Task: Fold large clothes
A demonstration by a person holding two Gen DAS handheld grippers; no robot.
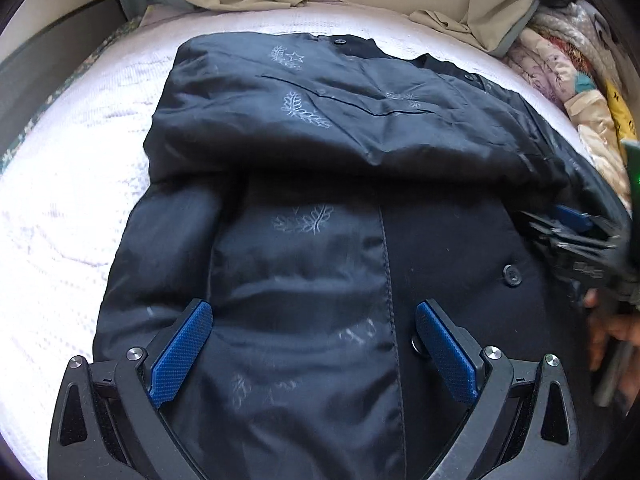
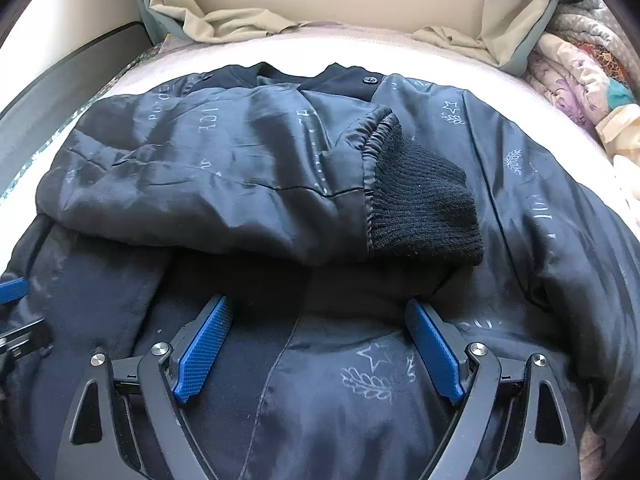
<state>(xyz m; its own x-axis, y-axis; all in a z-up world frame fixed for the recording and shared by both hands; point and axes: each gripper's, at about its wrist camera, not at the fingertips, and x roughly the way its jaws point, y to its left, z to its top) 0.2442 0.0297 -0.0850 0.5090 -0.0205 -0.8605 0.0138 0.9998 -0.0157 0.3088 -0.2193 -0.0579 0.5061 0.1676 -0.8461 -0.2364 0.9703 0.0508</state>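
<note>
A dark jacket [image 1: 320, 208] printed with pale leaf and star motifs lies spread on a white textured bedcover [image 1: 64, 216], one sleeve [image 1: 340, 120] folded across the chest. Left wrist view: the left gripper [image 1: 314, 312] hangs over the lower front panel with its blue pads [image 1: 182, 354] set wide and nothing clamped between them; a stitched placket seam and a dark button [image 1: 513, 273] lie between and just beyond the fingers. At the right edge this view alone shows the right gripper [image 1: 576, 236], blurred, together with part of the person's hand [image 1: 608, 328] on its handle. Right wrist view: the right gripper [image 2: 320, 320] also stands wide apart above the jacket [image 2: 360, 360], holding nothing; only here does the folded sleeve [image 2: 208, 176] show its black ribbed knit cuff [image 2: 424, 208], which rests on the chest near the collar snap [image 2: 370, 79]. A sliver of blue pad from the left gripper [image 2: 12, 290] enters at the left edge of this view. Both views show crumpled beige cloth [image 2: 224, 20] against the headboard and a heap of patterned bedding [image 1: 568, 80] to the right of the jacket.
</note>
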